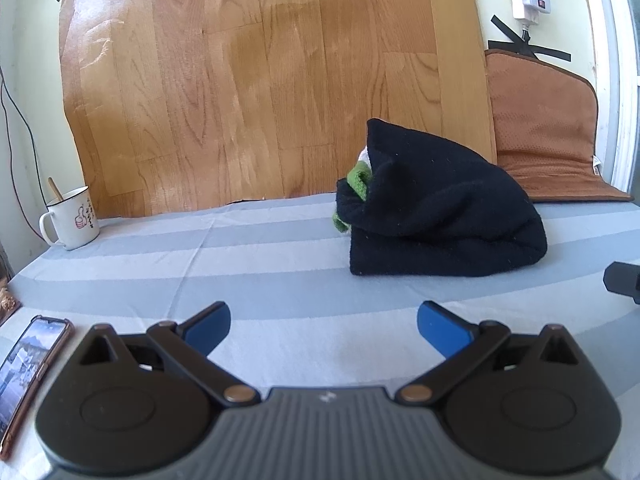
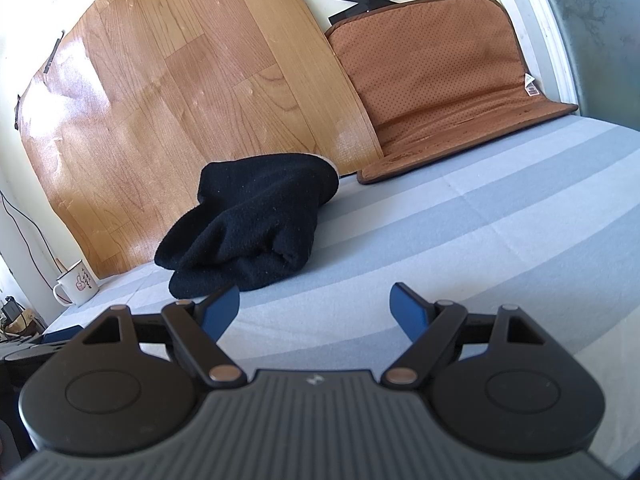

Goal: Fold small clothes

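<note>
A black fleece garment (image 1: 440, 208) lies bundled on the grey striped sheet (image 1: 260, 264), with a green and white cloth (image 1: 356, 178) poking out of its left side. In the right wrist view the same black garment (image 2: 256, 224) sits ahead and to the left. My left gripper (image 1: 323, 328) hovers open over bare sheet, well short of the bundle, its blue pads (image 1: 210, 330) wide apart. My right gripper (image 2: 316, 308) is also open over the sheet (image 2: 480, 240), holding nothing; its left pad (image 2: 220, 310) is near the garment's front edge but apart from it.
A white enamel mug (image 1: 72, 218) with a spoon stands at the far left by the wood-pattern board (image 1: 260, 80). A phone (image 1: 28, 368) lies at the near left. A brown padded mat (image 2: 436, 88) leans against the wall at the right. A dark piece of the other gripper (image 1: 624, 280) shows at the right edge.
</note>
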